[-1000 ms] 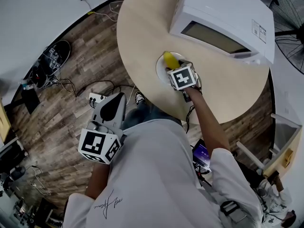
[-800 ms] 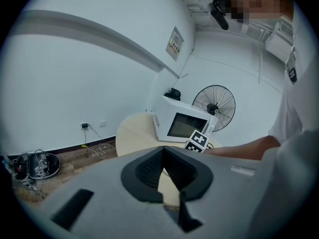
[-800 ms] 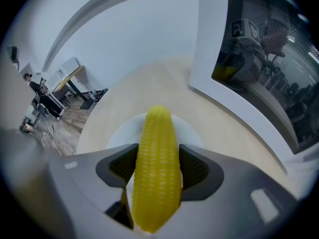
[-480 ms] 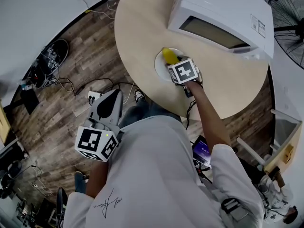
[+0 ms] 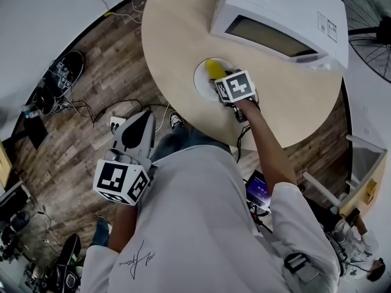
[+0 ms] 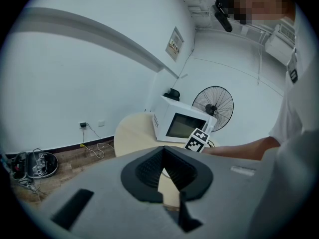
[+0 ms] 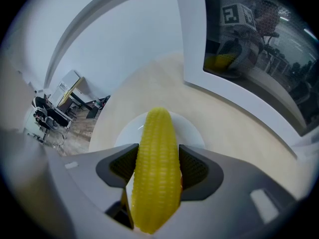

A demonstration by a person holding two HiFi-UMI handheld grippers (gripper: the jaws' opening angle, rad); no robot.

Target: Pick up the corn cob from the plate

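Your right gripper [image 7: 158, 164] pointed steeply down in front of the microwave [image 5: 275, 11], and its jaws had just been closing. They stood wide, with the pads pressed on both sides of the corn cob [image 7: 157, 133]. The cob lay lengthwise between them on the white plate [image 7: 193, 133], which sat on the desk [image 5: 177, 35] just in front of the microwave door. The grip looked to sit toward the cob's near end, not its middle. So the sound way on, I judge, was to firm the squeeze before lifting, then raise it straight up and keep it level so the far end did not droop or roll out. You also needed to stay clear of the microwave's front edge. The right gripper view alone showed the pads on the kernels. In the head view the marker cube covered the jaws, and only the cob's yellow tip showed past it. The head view alone showed your left gripper [image 6: 164, 156] held well back from the microwave, off the desk and over the wooden floor [image 5: 79, 139]. Its own view showed its jaws together with nothing between them.
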